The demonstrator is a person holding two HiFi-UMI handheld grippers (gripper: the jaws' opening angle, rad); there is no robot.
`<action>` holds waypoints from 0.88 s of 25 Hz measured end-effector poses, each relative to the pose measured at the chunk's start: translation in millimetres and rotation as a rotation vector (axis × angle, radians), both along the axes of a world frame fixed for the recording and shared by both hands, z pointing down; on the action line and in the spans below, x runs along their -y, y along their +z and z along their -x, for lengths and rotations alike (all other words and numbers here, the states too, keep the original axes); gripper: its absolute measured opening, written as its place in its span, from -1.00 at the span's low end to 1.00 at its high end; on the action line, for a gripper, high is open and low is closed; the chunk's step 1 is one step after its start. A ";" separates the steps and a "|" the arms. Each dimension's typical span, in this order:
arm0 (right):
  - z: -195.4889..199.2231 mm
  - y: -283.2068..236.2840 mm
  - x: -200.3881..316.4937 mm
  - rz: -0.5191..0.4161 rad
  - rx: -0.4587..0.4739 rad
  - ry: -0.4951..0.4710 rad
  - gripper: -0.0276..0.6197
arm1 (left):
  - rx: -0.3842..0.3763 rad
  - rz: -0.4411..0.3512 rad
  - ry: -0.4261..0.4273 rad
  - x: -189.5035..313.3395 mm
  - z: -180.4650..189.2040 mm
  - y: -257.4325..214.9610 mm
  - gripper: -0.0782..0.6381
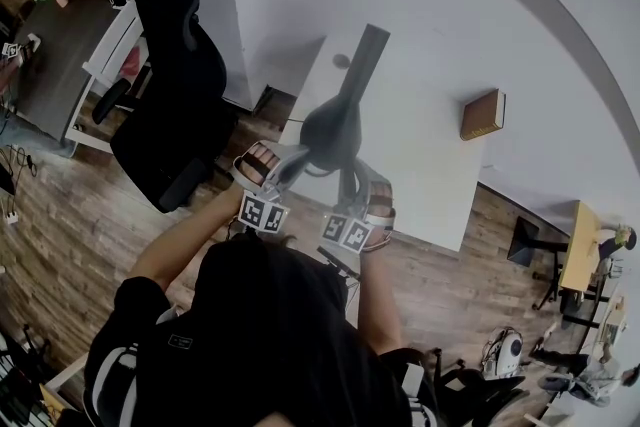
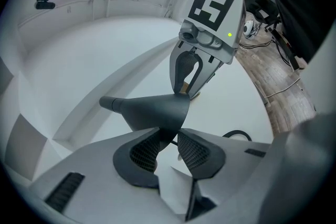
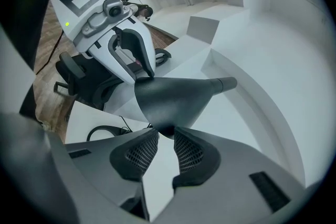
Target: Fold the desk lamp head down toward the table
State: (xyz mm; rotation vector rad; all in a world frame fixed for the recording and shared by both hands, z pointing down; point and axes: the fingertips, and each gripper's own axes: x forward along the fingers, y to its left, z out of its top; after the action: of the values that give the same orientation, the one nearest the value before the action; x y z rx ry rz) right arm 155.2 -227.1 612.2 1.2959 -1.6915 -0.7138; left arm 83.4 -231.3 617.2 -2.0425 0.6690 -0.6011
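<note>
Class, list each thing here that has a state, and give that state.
lamp head: clamped from both sides, clear of the table.
left gripper: shut on the lamp head.
right gripper: shut on the lamp head.
book: closed, flat on the table.
chair: empty.

Black chair (image 1: pixel 170 85) stands well apart from brown book (image 1: pixel 483 114).

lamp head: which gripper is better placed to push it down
Left, narrowly. The left gripper and right gripper both pinch the lamp head by its rim, but it sits deeper between the left's pads; the right catches it only at its pad tips.
</note>
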 end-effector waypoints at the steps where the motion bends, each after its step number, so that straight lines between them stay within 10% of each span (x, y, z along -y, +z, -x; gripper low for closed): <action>1: -0.6 1.0 0.8 -0.003 0.000 0.002 -0.58 | -0.001 -0.002 -0.002 0.8 -0.6 0.7 -0.45; 22: -4.4 14.6 12.2 -0.007 -0.001 0.020 -0.58 | -0.011 -0.009 -0.028 12.9 -4.4 16.6 -0.44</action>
State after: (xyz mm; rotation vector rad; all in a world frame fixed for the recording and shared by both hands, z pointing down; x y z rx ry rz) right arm 159.6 -239.3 626.8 1.3154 -1.6746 -0.7084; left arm 87.8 -244.1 633.8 -2.0327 0.7067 -0.6026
